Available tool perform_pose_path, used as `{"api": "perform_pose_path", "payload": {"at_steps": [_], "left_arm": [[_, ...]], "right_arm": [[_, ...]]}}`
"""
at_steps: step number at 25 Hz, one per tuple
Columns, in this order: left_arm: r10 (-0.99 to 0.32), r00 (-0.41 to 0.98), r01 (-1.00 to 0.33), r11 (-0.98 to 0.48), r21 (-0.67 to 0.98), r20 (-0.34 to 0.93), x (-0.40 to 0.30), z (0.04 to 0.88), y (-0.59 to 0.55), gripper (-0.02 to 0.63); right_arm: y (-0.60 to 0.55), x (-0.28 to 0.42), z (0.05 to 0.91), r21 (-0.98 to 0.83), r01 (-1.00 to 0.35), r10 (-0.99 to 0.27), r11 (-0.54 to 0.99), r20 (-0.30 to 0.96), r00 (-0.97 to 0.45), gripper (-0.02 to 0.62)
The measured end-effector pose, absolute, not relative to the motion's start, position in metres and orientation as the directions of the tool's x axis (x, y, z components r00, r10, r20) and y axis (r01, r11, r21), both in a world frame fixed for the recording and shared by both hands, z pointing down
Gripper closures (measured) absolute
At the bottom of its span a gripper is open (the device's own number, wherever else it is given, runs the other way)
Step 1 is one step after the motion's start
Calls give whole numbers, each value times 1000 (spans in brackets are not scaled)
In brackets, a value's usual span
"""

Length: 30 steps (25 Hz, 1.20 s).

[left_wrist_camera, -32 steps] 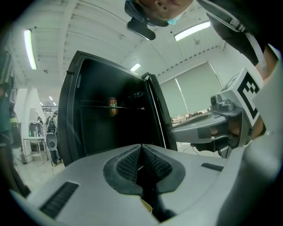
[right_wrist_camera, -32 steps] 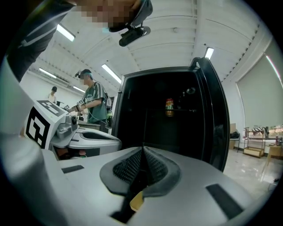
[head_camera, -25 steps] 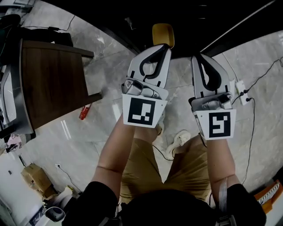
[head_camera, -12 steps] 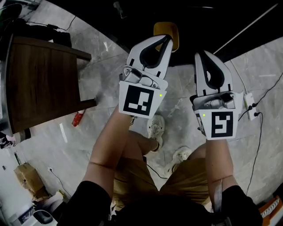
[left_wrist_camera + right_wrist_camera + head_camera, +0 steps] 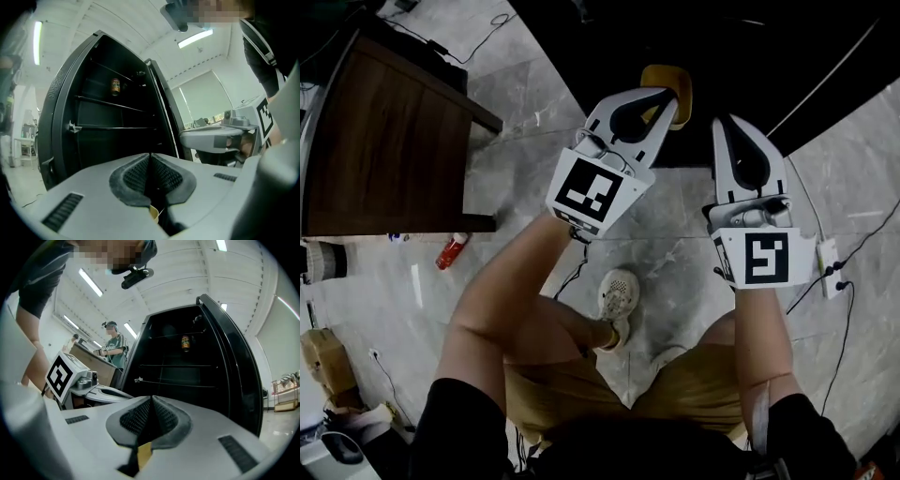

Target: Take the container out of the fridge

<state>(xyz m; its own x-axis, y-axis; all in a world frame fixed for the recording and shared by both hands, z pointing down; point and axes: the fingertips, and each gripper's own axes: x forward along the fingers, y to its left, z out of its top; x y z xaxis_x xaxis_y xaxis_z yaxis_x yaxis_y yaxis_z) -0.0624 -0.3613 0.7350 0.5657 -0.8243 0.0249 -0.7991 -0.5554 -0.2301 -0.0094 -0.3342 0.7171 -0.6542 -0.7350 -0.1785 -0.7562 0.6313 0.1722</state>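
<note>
The black fridge [image 5: 108, 117] stands open in front of me, also in the right gripper view [image 5: 187, 376]. A small can-like container [image 5: 115, 86] with an orange label sits alone on an upper wire shelf [image 5: 186, 342]. My left gripper [image 5: 150, 157] is shut and empty, pointing level at the lower shelves. My right gripper [image 5: 151, 399] is beside it, pads together, tilted slightly up. In the head view the left gripper [image 5: 666, 96] and right gripper [image 5: 727, 124] reach toward the dark fridge [image 5: 741, 47]. A yellow object [image 5: 667, 79] lies just past the left tips.
A brown wooden table [image 5: 384, 141] stands at the left, a red bottle [image 5: 450, 251] on the marble floor beside it. A power strip [image 5: 830, 267] with cables lies at the right. Another person [image 5: 111, 345] stands at a counter left of the fridge.
Both grippers have sunk lower in front of the fridge. In the head view the left gripper now slants to the right, and the person's foot has shifted.
</note>
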Motion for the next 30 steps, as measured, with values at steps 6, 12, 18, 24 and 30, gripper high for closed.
{"api": "perform_pose_path", "payload": {"at_steps": [6,12,18,24,30], "left_arm": [[-846,533,-807,-512,-294,11,-62,749,-359,583],[-832,554,-774,-528,-350,30,-53,766,-367,583],[-818,537,-706,-569,-423,204,-57,822,-385,584],[-775,509,-607,-632,-482,374,-54,852,-403,583],[-642,499,-408,-767,-495,582,-38,896,-400,509]], "right_arm": [[-335,-15,729,196,-746,-721,637,-190,-666,558],[-342,-3,737,207,-742,-720,637,-182,-669,558],[-341,3,733,182,-742,-715,645,-201,-670,558],[-337,0,725,143,-739,-703,659,-232,-672,558],[-338,1,726,149,-737,-703,660,-226,-675,558]]}}
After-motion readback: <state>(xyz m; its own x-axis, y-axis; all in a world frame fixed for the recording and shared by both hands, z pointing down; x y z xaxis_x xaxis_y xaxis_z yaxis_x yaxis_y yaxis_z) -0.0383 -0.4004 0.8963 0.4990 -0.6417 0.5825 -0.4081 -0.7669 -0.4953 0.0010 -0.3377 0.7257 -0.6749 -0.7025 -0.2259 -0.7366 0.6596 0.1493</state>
